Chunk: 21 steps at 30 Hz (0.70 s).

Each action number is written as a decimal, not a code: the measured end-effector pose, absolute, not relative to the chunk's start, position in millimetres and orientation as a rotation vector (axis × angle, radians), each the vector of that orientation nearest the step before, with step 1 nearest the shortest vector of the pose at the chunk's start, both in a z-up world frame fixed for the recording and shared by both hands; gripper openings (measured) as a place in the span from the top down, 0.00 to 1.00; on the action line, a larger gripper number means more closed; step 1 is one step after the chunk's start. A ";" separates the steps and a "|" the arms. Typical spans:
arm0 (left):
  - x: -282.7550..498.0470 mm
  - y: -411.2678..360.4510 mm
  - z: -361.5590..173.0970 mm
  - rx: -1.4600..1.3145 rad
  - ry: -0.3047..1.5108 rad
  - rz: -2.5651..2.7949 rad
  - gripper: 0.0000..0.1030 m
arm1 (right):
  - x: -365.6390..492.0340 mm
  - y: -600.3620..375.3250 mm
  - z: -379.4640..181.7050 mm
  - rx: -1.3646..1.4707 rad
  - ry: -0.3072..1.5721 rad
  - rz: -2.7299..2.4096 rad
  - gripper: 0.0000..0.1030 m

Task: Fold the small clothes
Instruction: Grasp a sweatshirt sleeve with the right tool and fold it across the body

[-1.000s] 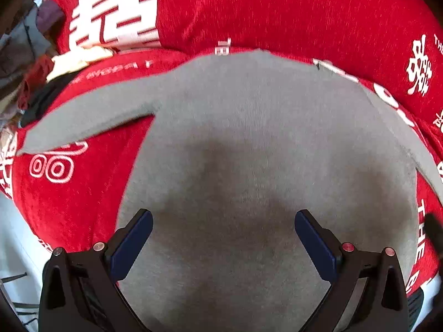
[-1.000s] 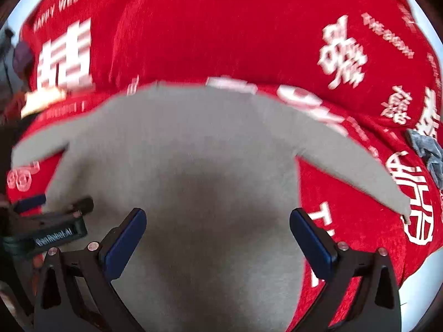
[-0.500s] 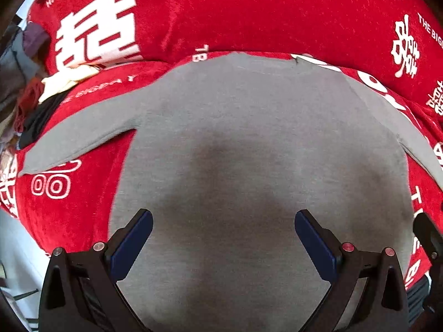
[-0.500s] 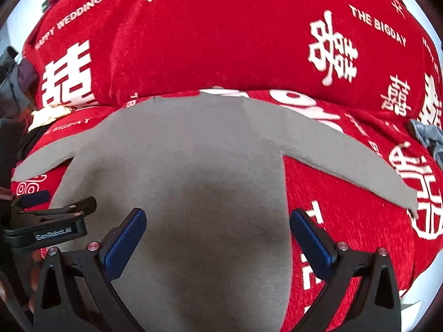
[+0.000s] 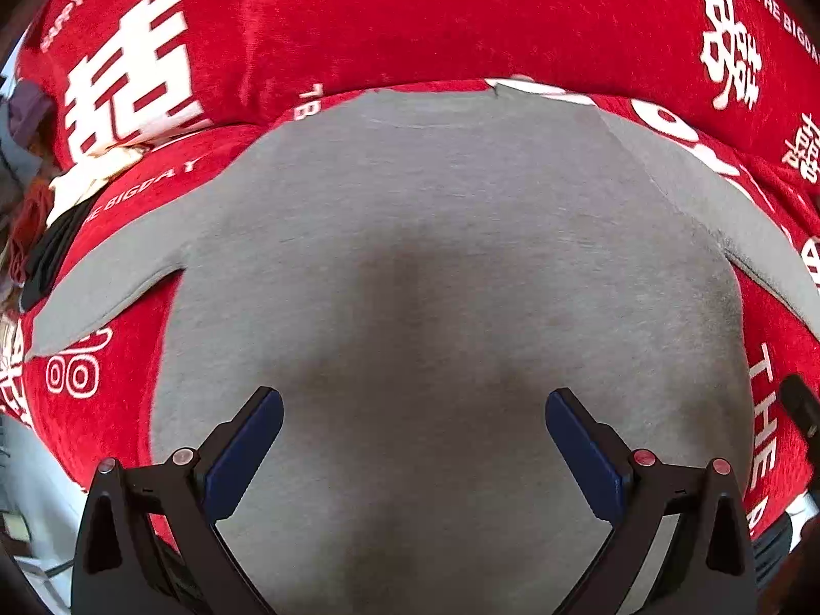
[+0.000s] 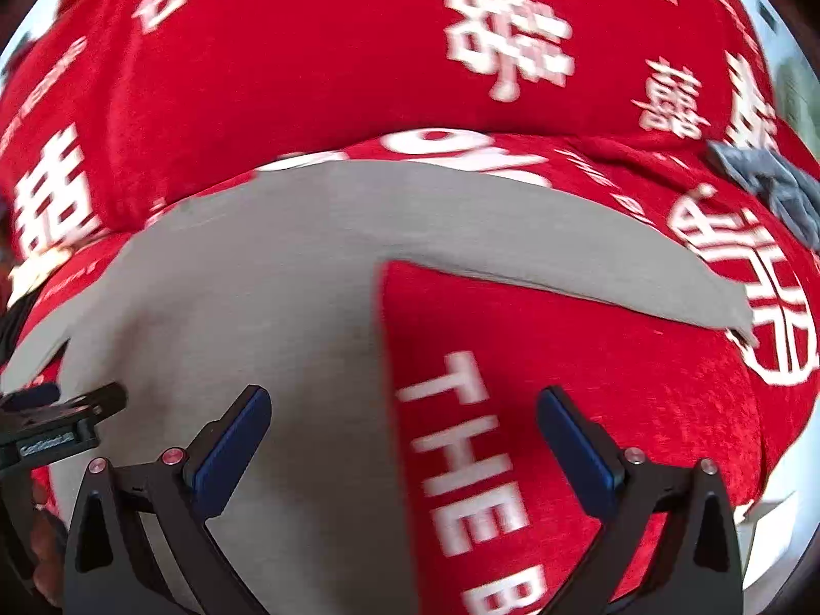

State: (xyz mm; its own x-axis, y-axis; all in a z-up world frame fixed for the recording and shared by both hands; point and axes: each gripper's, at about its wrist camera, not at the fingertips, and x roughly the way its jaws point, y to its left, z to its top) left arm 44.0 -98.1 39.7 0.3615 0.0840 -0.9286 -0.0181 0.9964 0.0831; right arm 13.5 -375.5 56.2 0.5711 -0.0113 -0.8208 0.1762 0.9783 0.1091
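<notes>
A small grey long-sleeved top lies flat on a red cloth, both sleeves spread out to the sides. My left gripper is open and empty above the middle of the top's body. My right gripper is open and empty above the top's right side edge, below the right sleeve. The top's body fills the left half of the right wrist view. The left gripper shows at the left edge of that view.
The red cloth with white lettering covers the surface and rises behind the top. A pile of mixed clothes lies at the far left. A grey-blue garment lies at the far right.
Both grippers stayed open. The left gripper moved forward over the top's body. The right gripper swung right, from over the body to over the side edge and red cloth.
</notes>
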 end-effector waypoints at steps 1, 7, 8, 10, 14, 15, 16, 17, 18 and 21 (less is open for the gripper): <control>47.1 -102.9 38.2 0.068 1.205 0.059 0.00 | 15.7 -389.9 54.2 0.214 0.962 -0.142 0.00; 71.1 -147.7 28.5 0.145 1.218 0.014 0.00 | 18.2 -487.8 38.3 0.359 0.966 -0.352 0.00; 76.1 -155.3 26.7 0.157 1.221 0.007 0.00 | 17.9 -501.1 35.4 0.382 0.963 -0.377 0.00; 87.7 -170.8 23.4 0.173 1.226 -0.004 0.00 | 16.7 -531.8 28.3 0.444 0.953 -0.422 0.00; 113.2 -195.4 17.2 0.173 1.237 -0.016 0.00 | 20.9 -586.5 15.0 0.574 0.905 -0.496 0.00; 118.0 -199.8 16.6 0.170 1.237 -0.017 0.00 | 25.2 -595.4 13.8 0.594 0.893 -0.502 0.00; 124.3 -205.0 15.8 0.167 1.234 -0.016 0.00 | 31.9 -606.6 11.4 0.630 0.876 -0.503 0.00; 130.3 -209.3 15.5 0.163 1.229 -0.014 0.00 | 35.8 -612.7 10.7 0.647 0.854 -0.510 0.00; 135.1 -212.9 15.1 0.159 1.225 -0.012 0.00 | 41.9 -619.3 8.8 0.671 0.833 -0.507 0.00; 152.2 -219.2 14.0 0.135 1.215 0.005 0.00 | 57.2 -627.1 6.9 0.703 0.799 -0.474 0.09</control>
State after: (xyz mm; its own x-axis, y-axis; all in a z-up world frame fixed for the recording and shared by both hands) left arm 152.2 -219.2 14.0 0.3489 0.0762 -0.9341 0.0681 0.9920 0.1063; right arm 57.2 -627.1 6.9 0.6154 -0.1235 -0.7784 0.6242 0.6794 0.3857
